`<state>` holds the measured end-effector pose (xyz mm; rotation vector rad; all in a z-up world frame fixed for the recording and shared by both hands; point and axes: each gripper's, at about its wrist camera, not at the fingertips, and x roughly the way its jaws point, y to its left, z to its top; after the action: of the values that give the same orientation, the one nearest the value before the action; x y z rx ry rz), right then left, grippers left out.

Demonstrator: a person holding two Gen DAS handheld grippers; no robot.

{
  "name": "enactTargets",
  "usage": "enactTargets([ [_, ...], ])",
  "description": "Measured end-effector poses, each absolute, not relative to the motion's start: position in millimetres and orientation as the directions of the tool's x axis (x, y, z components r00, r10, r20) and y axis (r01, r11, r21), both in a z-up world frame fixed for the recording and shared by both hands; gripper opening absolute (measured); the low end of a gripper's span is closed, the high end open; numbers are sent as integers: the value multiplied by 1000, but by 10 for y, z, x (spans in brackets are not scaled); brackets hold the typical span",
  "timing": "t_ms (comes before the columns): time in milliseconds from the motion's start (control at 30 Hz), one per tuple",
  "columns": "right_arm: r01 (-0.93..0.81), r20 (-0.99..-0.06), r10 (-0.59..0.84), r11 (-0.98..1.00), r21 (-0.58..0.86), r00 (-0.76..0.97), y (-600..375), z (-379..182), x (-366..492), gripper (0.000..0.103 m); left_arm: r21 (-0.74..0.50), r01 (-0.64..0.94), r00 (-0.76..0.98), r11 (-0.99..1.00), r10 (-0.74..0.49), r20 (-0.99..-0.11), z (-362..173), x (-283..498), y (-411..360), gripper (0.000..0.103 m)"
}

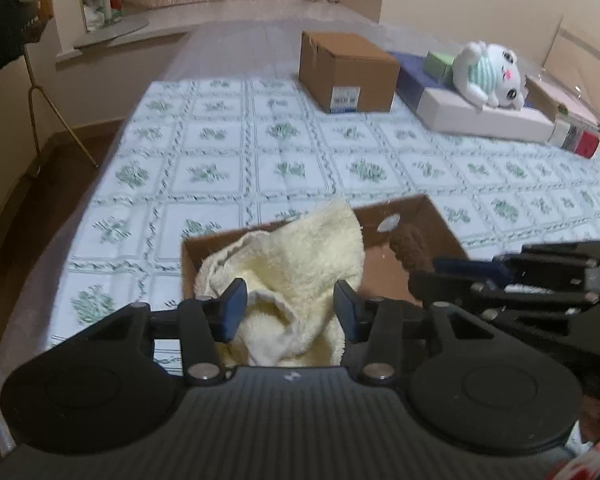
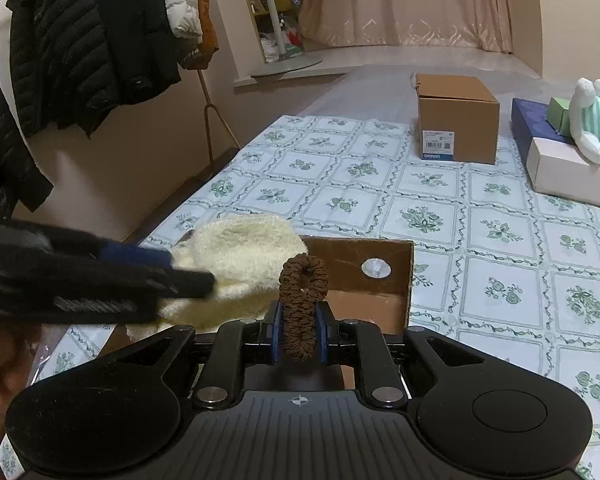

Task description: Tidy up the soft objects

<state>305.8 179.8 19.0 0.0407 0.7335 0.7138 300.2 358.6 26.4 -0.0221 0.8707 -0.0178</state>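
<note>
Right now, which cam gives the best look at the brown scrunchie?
Right wrist: the brown scrunchie stands centred, pinched between the right gripper pads. The left wrist view shows only part of it, behind the right gripper's fingers.

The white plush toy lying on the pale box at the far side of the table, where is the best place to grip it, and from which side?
Probably grip the plush toy across its striped middle, coming from above and from the near side. It lies on its side on the pale box, so the narrow body faces up and free, while the head looks too wide for the jaws.
</note>
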Motion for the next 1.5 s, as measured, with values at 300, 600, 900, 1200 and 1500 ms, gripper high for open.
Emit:
enactTargets([
  [300,-583,-553,631,758,291,544,1736,168,3092,57,-55,-58,697,997,1,-717,325,2772,3743,44],
  [600,-574,-543,603,780,248,584,1515,390,2793,61,-76,-111,771,991,37,-636,596,2175,3705,72],
  [900,-602,-530,612,767,219,586,1210,594,2091,64,-85,-160,838,983,90,-539,744,1390,3379,83],
  [1200,-636,-451,634,753,171,629,876,837,1311,72,-78,-156,840,985,91,-536,769,663,2930,84],
  [1500,-587,-437,563,804,93,701,475,897,733,73,-98,-248,827,964,158,-540,795,40,2617,84],
])
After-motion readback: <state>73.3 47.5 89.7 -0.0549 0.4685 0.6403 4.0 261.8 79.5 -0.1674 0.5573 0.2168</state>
